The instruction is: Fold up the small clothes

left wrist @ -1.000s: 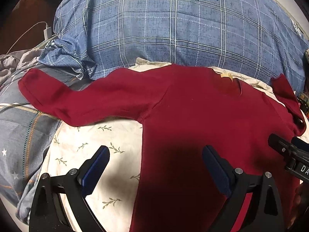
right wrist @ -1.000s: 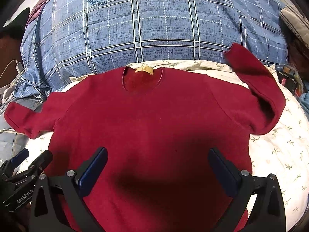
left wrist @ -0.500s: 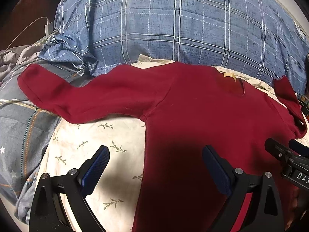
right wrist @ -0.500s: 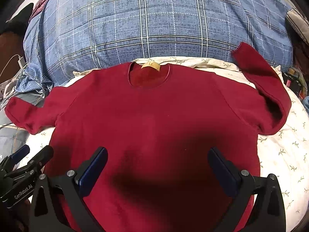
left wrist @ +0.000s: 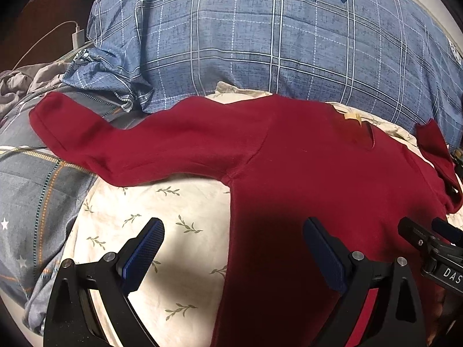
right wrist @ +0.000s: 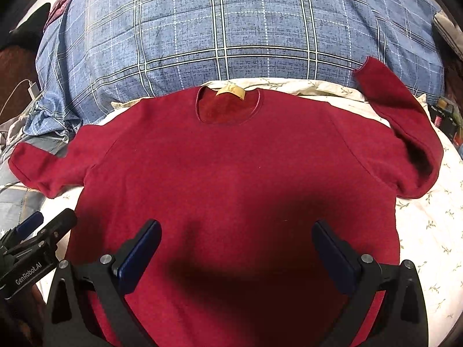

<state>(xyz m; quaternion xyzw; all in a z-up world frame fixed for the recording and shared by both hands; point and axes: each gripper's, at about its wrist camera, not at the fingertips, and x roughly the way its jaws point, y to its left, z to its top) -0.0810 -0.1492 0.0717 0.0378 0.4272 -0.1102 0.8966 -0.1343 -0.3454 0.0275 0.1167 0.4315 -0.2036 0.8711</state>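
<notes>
A dark red long-sleeved top [right wrist: 231, 173] lies flat, front up, on a cream leaf-print sheet [right wrist: 428, 231]; it also shows in the left wrist view [left wrist: 318, 173]. Its collar with a tan label [right wrist: 230, 91] points away from me. Its left sleeve [left wrist: 130, 141] stretches out flat; its right sleeve [right wrist: 405, 121] is bent back upward. My left gripper [left wrist: 233, 248] is open and empty above the top's left side seam. My right gripper [right wrist: 235, 248] is open and empty above the lower middle of the top.
A large blue plaid pillow [right wrist: 231, 29] lies right behind the top. A grey patterned quilt [left wrist: 31, 202] is at the left. A white charger and cable [left wrist: 78, 36] lie far left. Small cluttered items [right wrist: 445, 115] sit at the right edge.
Both grippers have drifted slightly back toward the top's hem, so the top sits a little farther up in both views. The top has not moved and both grippers stay open.
</notes>
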